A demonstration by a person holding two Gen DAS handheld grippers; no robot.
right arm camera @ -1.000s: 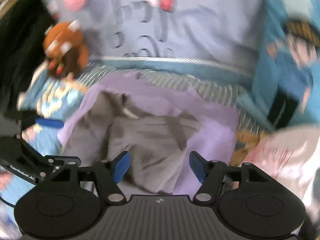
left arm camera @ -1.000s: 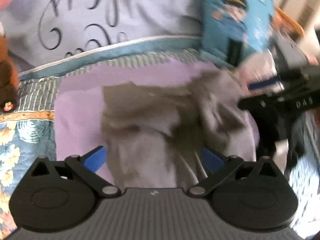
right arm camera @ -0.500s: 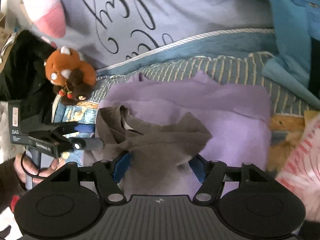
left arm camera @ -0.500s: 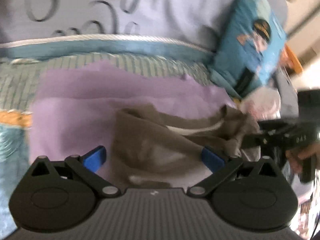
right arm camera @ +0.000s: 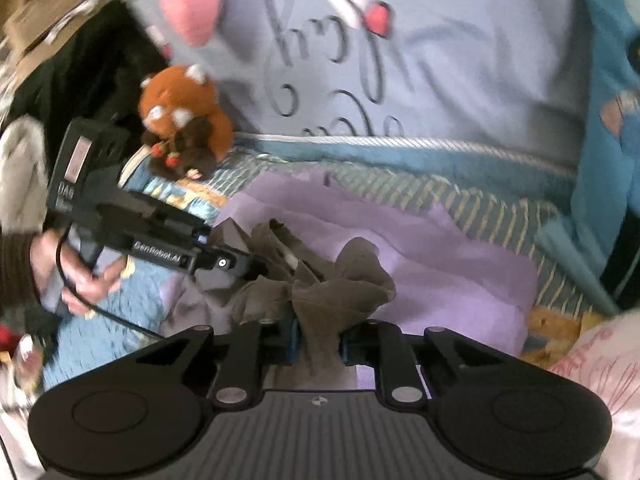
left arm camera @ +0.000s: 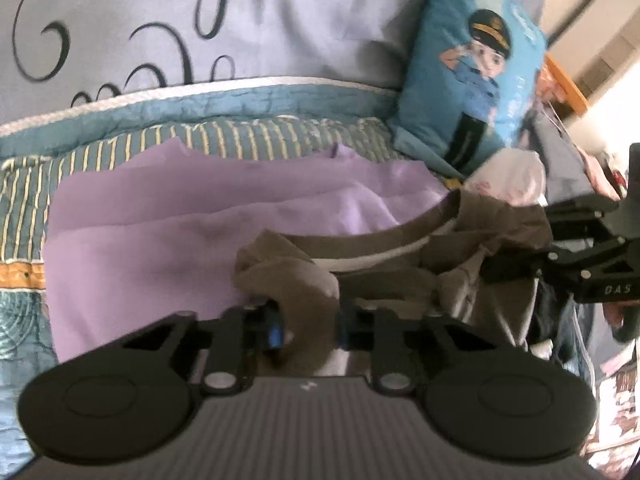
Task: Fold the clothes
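We took the purple cloth (left arm camera: 168, 256) spread on the bed as our landmark. At its left side, our left gripper (left arm camera: 306, 326), which half a second before had gaped wide over the fabric, had clamped on a bunched edge of the brown garment (left arm camera: 380, 284). That garment lay crumpled on the purple cloth's near half, a pale waistband seam stretched across it. At the right side, our right gripper (right arm camera: 318, 344) had likewise gone from spread to pinching a gathered corner of the same garment. With both ends held, we judged it ready to lift and shake flat before folding.
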